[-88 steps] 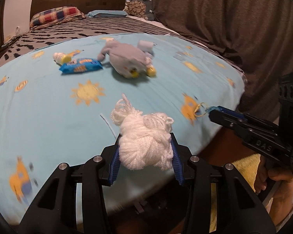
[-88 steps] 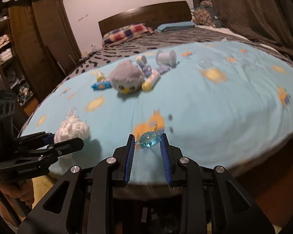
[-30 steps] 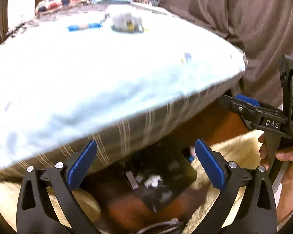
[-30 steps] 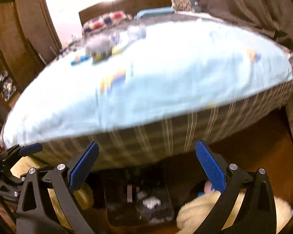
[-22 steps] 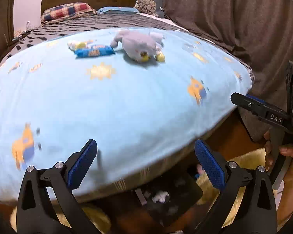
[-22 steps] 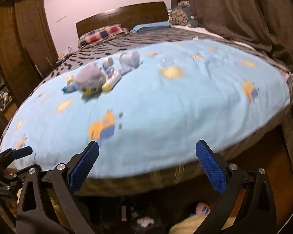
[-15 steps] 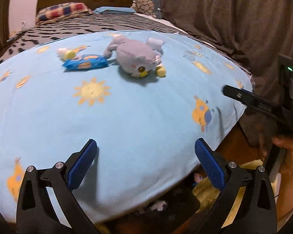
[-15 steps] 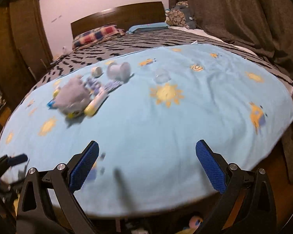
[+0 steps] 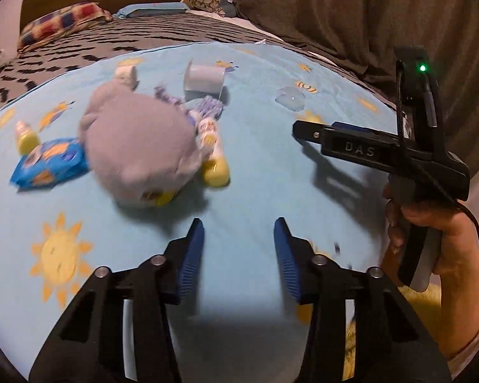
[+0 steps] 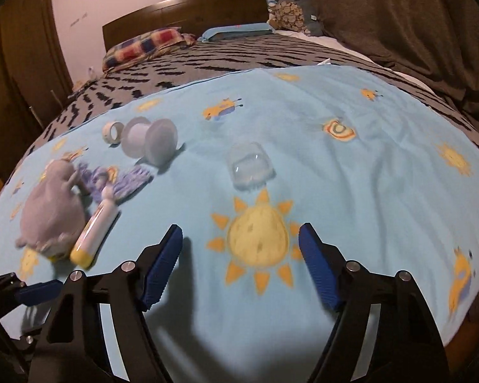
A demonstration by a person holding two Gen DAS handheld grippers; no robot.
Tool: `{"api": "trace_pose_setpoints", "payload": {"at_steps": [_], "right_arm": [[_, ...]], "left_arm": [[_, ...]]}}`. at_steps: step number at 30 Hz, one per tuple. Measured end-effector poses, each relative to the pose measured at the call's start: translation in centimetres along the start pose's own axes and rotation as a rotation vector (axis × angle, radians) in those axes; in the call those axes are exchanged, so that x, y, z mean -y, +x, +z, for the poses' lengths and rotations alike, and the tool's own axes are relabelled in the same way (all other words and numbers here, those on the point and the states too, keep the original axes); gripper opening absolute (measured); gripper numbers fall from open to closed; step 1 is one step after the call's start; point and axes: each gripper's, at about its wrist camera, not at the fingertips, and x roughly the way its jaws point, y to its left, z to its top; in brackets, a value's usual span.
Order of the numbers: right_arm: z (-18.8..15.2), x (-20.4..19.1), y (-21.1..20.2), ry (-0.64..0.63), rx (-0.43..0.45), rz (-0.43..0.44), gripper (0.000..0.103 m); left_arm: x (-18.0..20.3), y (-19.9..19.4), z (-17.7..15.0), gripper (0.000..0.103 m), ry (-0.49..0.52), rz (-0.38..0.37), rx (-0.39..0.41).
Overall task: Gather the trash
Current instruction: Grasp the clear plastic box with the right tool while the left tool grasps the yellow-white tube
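Right wrist view shows a clear plastic dome cup (image 10: 250, 166) lying on the light-blue blanket (image 10: 351, 172) straight ahead of the right tongs (image 10: 241, 252), beyond a printed sun, not touching them. Ahead and to their left lie a pale spool-shaped container (image 10: 150, 140) on its side, a small tape roll (image 10: 111, 131) just beside it, a purple crumpled wrapper (image 10: 124, 178), a white tube with a yellow cap (image 10: 94, 233) and a grey plush toy (image 10: 49, 207) touching the tube. The right tongs are spread wide with nothing between them, hovering over the blanket near the bed's foot

From the left wrist camera, the left tongs (image 9: 239, 245) stand apart — narrower than the right pair — and empty, just short of the plush toy (image 9: 137, 146), which sits ahead and slightly left. A blue snack packet (image 9: 48, 162) lies left of the toy with a small yellow-capped bottle (image 9: 25, 135) just past it; the yellow-capped tube (image 9: 212, 150) lies at the toy's right. The spool container (image 9: 202, 78) is farther ahead, the clear cup (image 9: 290, 98) ahead to the right. The right tongs (image 9: 309, 131) reach in from the right, held by a hand (image 9: 431, 229) — blurred at the edges
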Motion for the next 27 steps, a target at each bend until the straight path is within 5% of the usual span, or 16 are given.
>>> {"api": "trace_pose_setpoints", "payload": {"at_steps": [13, 17, 21, 27], "right_arm": [[4.5, 0.2, 4.5, -0.045, -0.057, -0.025, 0.060], [4.4, 0.2, 4.3, -0.041, -0.052, -0.021, 0.060], [4.6, 0.3, 4.5, -0.037, -0.054, -0.017, 0.059], [4.9, 1.2, 4.4, 0.000, -0.041, 0.002, 0.038]], "left_arm": [[-1.1, 4.1, 4.5, 0.032, -0.040, -0.021, -0.013], [-1.3, 4.5, 5.3, 0.047, -0.074, -0.046, -0.024], [-0.8, 5.2, 6.1, 0.048, -0.043, -0.014, -0.022], [-1.0, 6.1, 7.4, 0.037, -0.035, -0.003, -0.028]]}}
